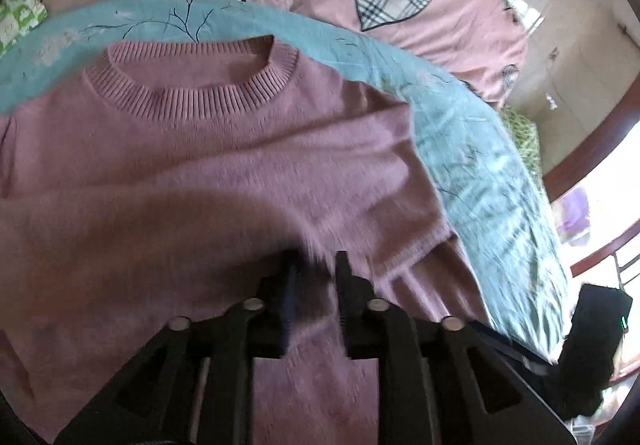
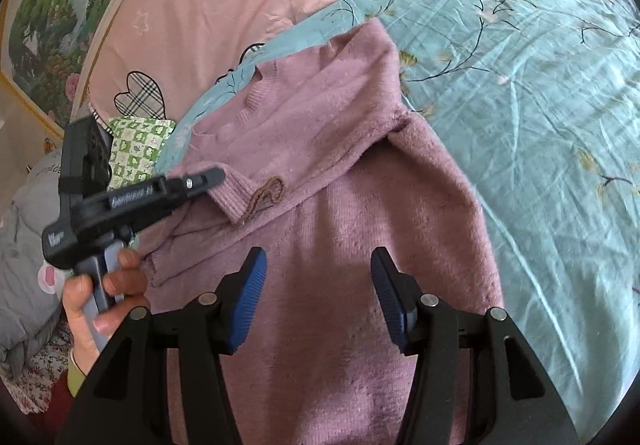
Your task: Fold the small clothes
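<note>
Pink sweater (image 2: 340, 205), right gripper (image 2: 318, 297) agape, left gripper (image 1: 316, 281) slightly parted, neckline (image 1: 200, 85) left-view only.

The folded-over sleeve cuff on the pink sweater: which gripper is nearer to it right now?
Left. The left gripper has its tip right beside the cuff, jaws slightly apart. The right gripper hangs open over the sweater body, clearly farther away.

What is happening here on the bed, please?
A person is folding a pink sweater that lies on a light blue floral sheet, with a two-finger gripper in each hand. One sleeve is already folded across the body. The left gripper is over the sweater with its jaws a little apart and nothing between them. The right gripper hovers open over the lower part, holding nothing. The sweater is only partly folded.
</note>
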Available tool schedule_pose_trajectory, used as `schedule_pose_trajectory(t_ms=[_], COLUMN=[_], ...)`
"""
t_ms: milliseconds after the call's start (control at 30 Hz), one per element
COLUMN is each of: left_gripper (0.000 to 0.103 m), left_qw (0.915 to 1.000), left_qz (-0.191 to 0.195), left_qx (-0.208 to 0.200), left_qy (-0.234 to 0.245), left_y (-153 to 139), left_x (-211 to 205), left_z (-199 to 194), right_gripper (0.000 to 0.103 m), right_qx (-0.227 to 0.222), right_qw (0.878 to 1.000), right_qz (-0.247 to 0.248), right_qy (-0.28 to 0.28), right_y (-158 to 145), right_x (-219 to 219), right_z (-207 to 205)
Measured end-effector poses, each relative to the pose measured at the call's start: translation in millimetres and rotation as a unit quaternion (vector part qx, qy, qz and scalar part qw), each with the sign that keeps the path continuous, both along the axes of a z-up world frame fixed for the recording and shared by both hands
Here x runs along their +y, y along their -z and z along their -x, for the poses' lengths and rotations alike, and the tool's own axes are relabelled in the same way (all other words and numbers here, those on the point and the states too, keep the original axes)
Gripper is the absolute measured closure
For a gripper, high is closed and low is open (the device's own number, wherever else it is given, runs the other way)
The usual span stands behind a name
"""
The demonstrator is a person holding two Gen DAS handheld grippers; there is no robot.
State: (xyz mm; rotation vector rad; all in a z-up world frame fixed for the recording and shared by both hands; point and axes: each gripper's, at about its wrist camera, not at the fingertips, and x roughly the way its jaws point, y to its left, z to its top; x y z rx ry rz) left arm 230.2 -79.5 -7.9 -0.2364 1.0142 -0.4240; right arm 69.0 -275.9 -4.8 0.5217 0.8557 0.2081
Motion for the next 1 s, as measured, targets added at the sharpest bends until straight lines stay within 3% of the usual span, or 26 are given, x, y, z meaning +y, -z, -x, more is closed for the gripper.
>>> schedule_pose_trajectory(t_ms=[67, 133, 267, 500, 600, 733, 833, 867, 900, 933, 1000], left_gripper=[0.061, 0.057, 0.057, 0.057, 0.057, 0.055, 0.054, 0.053, 0.053, 0.052, 0.052], left_qw=[0.9998, 0.9992, 0.9942, 0.968, 0.96, 0.9598, 0.9563, 0.9555, 0.9546, 0.9538, 0.9507], left_qz=[-0.011, -0.025, -0.068, -0.109, -0.128, -0.137, -0.141, -0.138, -0.135, -0.131, -0.133], left_qx=[-0.014, -0.028, -0.04, -0.014, -0.004, 0.003, 0.007, 0.007, 0.007, 0.007, 0.005], left_qy=[-0.002, -0.014, -0.073, -0.225, -0.249, -0.245, -0.256, -0.261, -0.266, -0.271, -0.28], left_y=[-3.5, -4.9, -0.7, 19.6, 28.7, 37.1, 41.2, 41.4, 40.8, 40.0, 37.4], left_x=[8.4, 27.5, 83.0, 192.6, 214.6, 220.3, 221.4, 223.6, 226.4, 230.3, 231.6], left_z=[17.2, 39.1, 73.8, 85.9, 77.5, 64.0, 51.9, 49.1, 46.7, 44.2, 35.0], right_gripper=[0.047, 0.047, 0.047, 0.041, 0.038, 0.035, 0.035, 0.04, 0.056, 0.097, 0.095], right_qx=[-0.003, -0.011, -0.023, -0.036, -0.048, -0.066, -0.046, -0.04, -0.037, -0.031, -0.05], right_qw=[1.0, 1.0, 0.997, 0.987, 0.977, 0.953, 0.939, 0.936, 0.932, 0.931, 0.935], right_qz=[0.001, 0.01, 0.043, 0.123, 0.169, 0.255, 0.285, 0.291, 0.3, 0.301, 0.294], right_qy=[-0.003, -0.018, -0.057, -0.099, -0.121, -0.149, -0.186, -0.195, -0.2, -0.203, -0.194], right_y=[-2.1, -6.2, -11.2, -14.9, -20.4, -23.6, -14.0, -10.6, -7.9, -7.3, -20.3], right_x=[3.8, 13.8, 40.8, 77.2, 91.8, 111.4, 121.0, 122.7, 123.7, 123.4, 119.8], right_z=[-3.7, -9.2, -22.8, -73.7, -95.8, -121.7, -138.0, -141.4, -144.6, -148.5, -152.1])
